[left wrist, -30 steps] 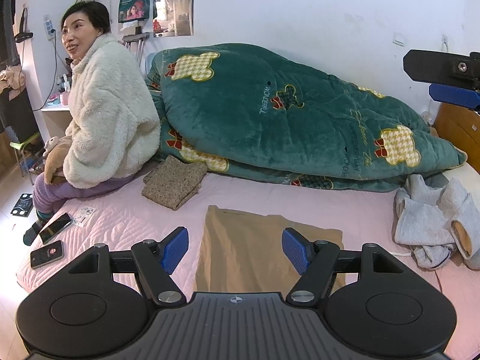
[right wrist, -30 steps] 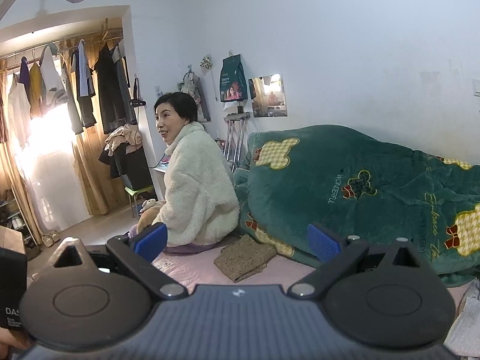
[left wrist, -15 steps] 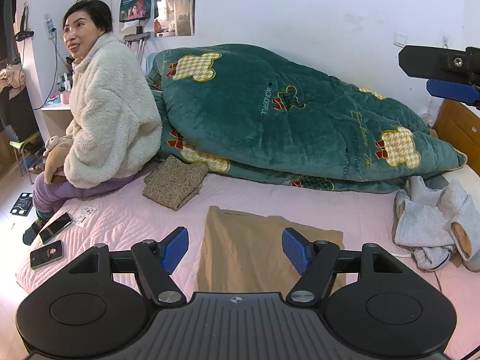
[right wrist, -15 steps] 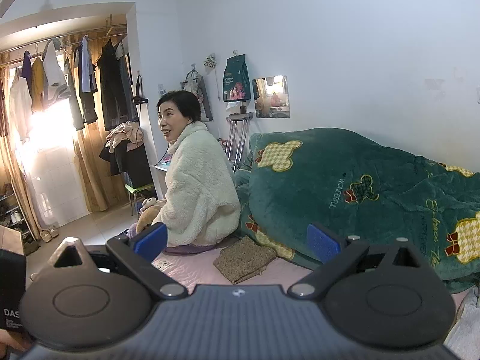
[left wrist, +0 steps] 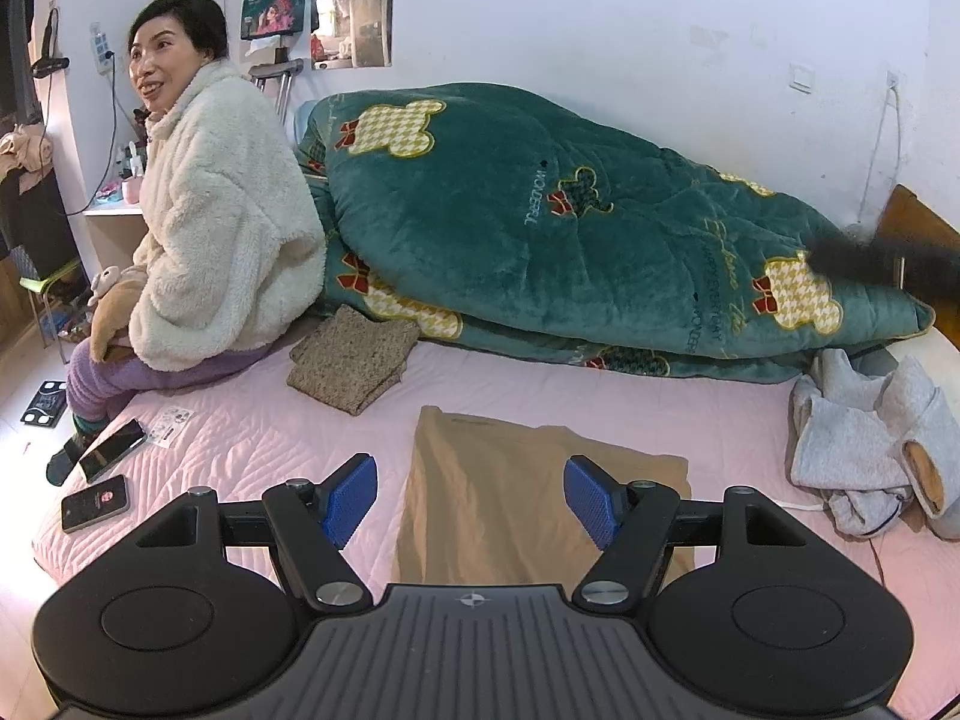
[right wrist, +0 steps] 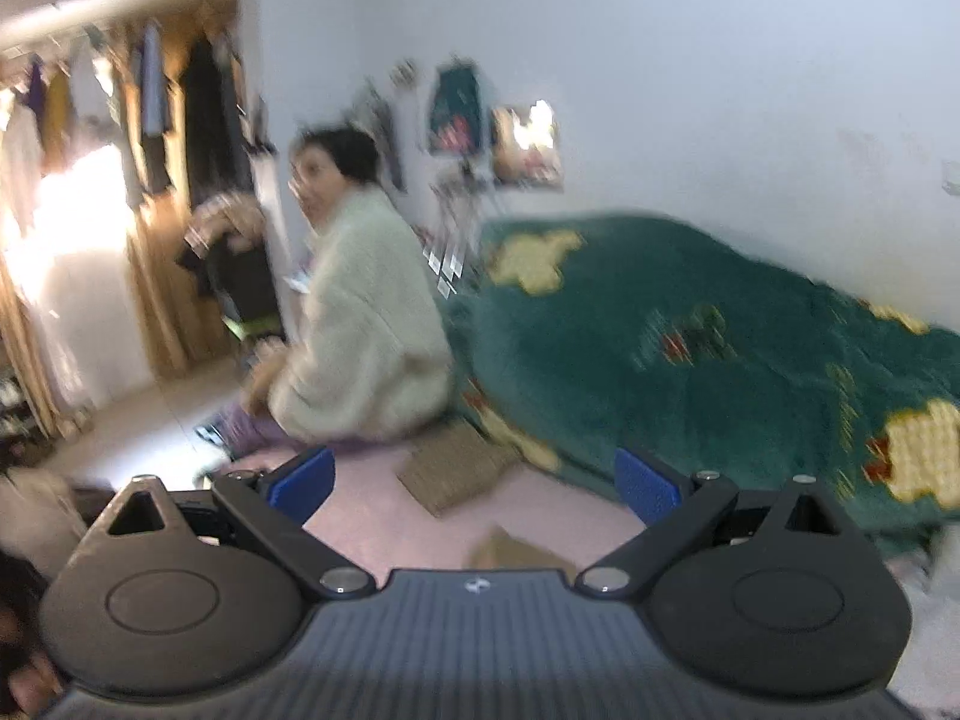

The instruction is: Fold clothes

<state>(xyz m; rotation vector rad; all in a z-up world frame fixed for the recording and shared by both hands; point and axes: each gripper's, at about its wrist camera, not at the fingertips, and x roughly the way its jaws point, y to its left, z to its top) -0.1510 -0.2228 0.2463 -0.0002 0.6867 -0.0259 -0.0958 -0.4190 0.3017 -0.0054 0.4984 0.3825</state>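
Along the wall, a heaped green quilt [left wrist: 576, 228] fills the back of the pink bed [left wrist: 270, 438]. At its left edge a person in a fleecy cream jacket [left wrist: 222, 222] sits. A crumpled grey garment [left wrist: 870, 438] lies right, a folded brown knit [left wrist: 354, 357] near the person. Flat in front lies the tan garment [left wrist: 516, 492], under the left gripper [left wrist: 471, 495], its jaws apart, empty. Two phones [left wrist: 105, 468] lie far left. The right gripper [right wrist: 474, 480], blurred, is also spread, holding nothing.

White wall [left wrist: 600, 18], pink bed [left wrist: 252, 438]
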